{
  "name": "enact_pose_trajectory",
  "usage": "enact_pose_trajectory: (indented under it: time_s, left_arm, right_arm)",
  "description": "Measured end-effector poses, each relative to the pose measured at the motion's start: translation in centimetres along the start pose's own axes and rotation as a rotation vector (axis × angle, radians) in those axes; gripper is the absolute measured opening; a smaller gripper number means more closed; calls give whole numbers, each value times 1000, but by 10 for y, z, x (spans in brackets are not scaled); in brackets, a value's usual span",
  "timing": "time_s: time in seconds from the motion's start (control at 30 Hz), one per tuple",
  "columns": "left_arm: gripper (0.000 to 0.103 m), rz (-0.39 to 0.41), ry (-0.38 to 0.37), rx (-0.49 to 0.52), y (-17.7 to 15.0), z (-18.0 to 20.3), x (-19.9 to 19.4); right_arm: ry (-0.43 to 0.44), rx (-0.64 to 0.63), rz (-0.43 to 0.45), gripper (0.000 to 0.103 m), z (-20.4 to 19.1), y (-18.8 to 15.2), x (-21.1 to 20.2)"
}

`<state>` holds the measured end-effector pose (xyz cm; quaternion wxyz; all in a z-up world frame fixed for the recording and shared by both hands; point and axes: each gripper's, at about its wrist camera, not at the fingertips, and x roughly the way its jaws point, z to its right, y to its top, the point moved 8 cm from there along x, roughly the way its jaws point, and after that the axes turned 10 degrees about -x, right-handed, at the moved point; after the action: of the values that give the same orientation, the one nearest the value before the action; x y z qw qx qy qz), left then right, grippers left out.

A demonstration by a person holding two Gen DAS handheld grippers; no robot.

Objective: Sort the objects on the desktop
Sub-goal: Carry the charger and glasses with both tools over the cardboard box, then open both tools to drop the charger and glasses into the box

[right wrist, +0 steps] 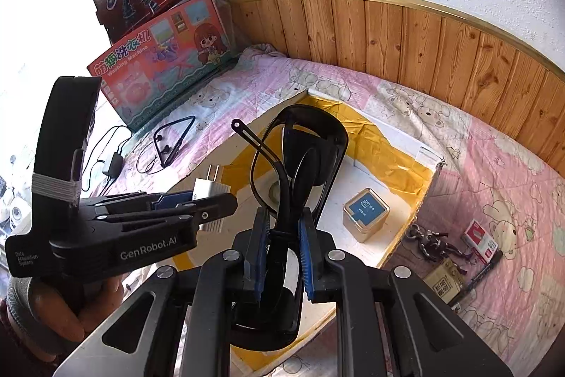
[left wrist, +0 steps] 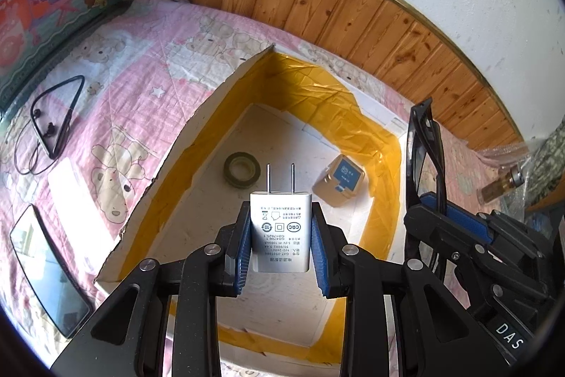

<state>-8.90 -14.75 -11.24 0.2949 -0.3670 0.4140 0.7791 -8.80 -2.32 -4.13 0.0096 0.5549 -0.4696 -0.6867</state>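
The left gripper (left wrist: 280, 235) is squeezing a white plastic plug-in charger with two metal prongs (left wrist: 280, 228) between its blue pads, prongs pointing up and away. It hangs over the open white cardboard box lined with yellow tape (left wrist: 385, 200), above the box floor and not touching it.

The right gripper (right wrist: 280, 248) is closed on a pair of black plastic sunglasses (right wrist: 300, 165), folded up, with one arm sticking out to the side. They hang over the same box too.

Inside the box lie a roll of dark tape (left wrist: 241, 169) and a small gold tin with a blue label (left wrist: 338, 181). Outside the box, on the pink teddy-bear blanket (left wrist: 141, 66), sit black neckband earphones (left wrist: 53, 119) and a dark phone (left wrist: 46, 271) on the left side. To the right of the box lie a key bunch (right wrist: 432, 244) and a red and white card packet (right wrist: 480, 241).

Both things look ready to drop in. The two grippers are very close together, so they could bump. The sunglasses are gripped on a thin part and could swing or slip, and the loose arm might catch on the box wall. The charger could land on the tape roll and tip over.
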Motion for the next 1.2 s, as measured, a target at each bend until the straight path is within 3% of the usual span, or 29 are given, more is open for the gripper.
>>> enact_pose_trajectory:
  time_s: [0.8, 1.2]
  left_arm:
    - [31, -41, 87, 89, -5, -21, 23]
    - [31, -133, 107, 88, -13, -25, 48]
  right_arm:
    - [18, 12, -161, 18, 7, 8, 77]
    - [11, 29, -263, 18, 21, 11, 118]
